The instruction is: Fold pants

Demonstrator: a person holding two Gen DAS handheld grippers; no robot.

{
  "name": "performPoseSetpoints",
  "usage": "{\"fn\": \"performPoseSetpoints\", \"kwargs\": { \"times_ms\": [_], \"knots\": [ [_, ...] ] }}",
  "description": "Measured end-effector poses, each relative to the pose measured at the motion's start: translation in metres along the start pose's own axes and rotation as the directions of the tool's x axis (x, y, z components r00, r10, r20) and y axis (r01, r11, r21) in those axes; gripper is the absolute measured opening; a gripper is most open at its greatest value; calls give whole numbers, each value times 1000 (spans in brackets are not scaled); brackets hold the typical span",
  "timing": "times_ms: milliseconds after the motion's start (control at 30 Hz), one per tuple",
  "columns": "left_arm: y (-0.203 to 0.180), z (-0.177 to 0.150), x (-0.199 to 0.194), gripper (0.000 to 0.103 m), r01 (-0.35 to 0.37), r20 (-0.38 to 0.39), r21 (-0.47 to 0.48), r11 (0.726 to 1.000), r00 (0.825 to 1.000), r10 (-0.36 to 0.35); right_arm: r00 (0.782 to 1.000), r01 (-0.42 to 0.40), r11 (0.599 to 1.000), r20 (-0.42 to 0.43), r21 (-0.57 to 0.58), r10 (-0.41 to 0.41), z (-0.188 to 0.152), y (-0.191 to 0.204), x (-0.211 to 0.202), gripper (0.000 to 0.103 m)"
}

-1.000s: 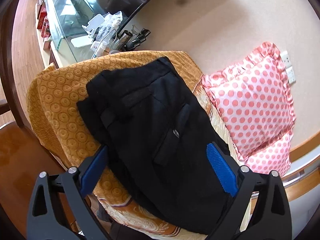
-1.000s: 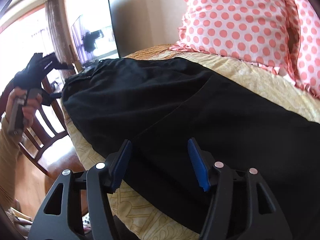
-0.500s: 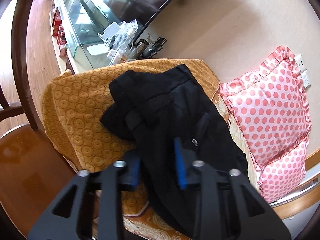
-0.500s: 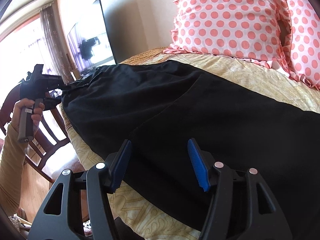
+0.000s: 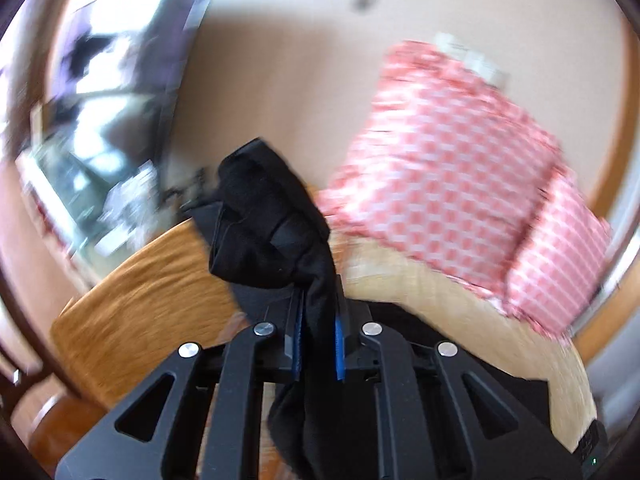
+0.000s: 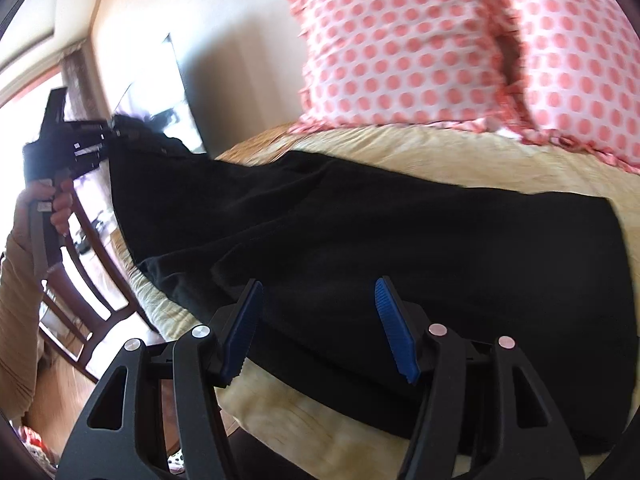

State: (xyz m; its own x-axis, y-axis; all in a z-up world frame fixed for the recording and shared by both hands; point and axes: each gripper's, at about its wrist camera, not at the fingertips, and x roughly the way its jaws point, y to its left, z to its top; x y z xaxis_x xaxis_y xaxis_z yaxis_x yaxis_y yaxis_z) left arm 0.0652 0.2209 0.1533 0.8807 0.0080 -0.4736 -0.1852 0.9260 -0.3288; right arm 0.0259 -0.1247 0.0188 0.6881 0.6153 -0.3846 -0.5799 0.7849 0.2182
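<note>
**Black pants lifted at one end, the rest flat on the bed**

A pair of black pants (image 6: 400, 240) lay stretched across a bed (image 6: 304, 412) with a pale yellow cover. Two pink polka-dot pillows (image 6: 400, 48) stood at the far side, against a beige wall.

The left tool (image 5: 318, 336) was clamped narrowly on a bunched fold of the pants, with cloth spilling above and below its blue pads. In the right-hand view, this tool appeared at the far left, held in a person's hand (image 6: 44, 208), with the end of the pants raised off the bed. That end seemed to be the waistband, though blur made it hard to confirm. A wooden chair (image 6: 80, 300) stood beside the bed on that side.

The right tool (image 6: 320, 328) stood about half open over the near edge of the pants, gripping nothing.

The cloth looked soft, limp and light. It draped and sagged from the grip rather than holding any shape, so a single pinch would probably bunch it. A clean fold likely called for a second hold on an edge or hem, keeping the cloth spread taut between both tools.
</note>
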Motion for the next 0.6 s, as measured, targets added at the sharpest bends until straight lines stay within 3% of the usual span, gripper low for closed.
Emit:
{"fn": "performPoseSetpoints", "kwargs": {
  "times_ms": [100, 167, 300, 400, 467, 500, 567, 600],
  "knots": [
    [-54, 4, -1, 10, 93, -4, 96, 991, 996, -93, 999, 37, 998, 38, 44, -39, -3, -17, -23, 60],
    [-96, 3, -2, 10, 174, -15, 165, 971, 985, -174, 995, 72, 995, 61, 72, -76, -8, -29, -40, 60],
    [-177, -16, 0, 10, 324, -69, 281, 904, 946, -317, 981, 161, 977, 88, 138, -174, -19, -54, -72, 60],
    [-233, -51, 10, 10, 440, -161, 336, 833, 898, -410, 961, 240, 950, 91, 201, -262, -33, -74, -95, 60],
    [-263, -87, 22, 10, 526, -267, 339, 780, 849, -456, 951, 272, 933, 82, 237, -298, -42, -87, -104, 60],
    [-279, -112, 30, 9, 568, -338, 337, 751, 817, -467, 947, 284, 924, 76, 255, -312, -46, -93, -108, 60],
    [-297, -151, 45, 9, 608, -450, 339, 717, 775, -444, 940, 308, 905, 55, 293, -337, -53, -104, -111, 60],
    [-302, -165, 51, 9, 614, -483, 339, 713, 764, -428, 938, 314, 899, 48, 306, -344, -57, -108, -113, 60]
  ]
}}
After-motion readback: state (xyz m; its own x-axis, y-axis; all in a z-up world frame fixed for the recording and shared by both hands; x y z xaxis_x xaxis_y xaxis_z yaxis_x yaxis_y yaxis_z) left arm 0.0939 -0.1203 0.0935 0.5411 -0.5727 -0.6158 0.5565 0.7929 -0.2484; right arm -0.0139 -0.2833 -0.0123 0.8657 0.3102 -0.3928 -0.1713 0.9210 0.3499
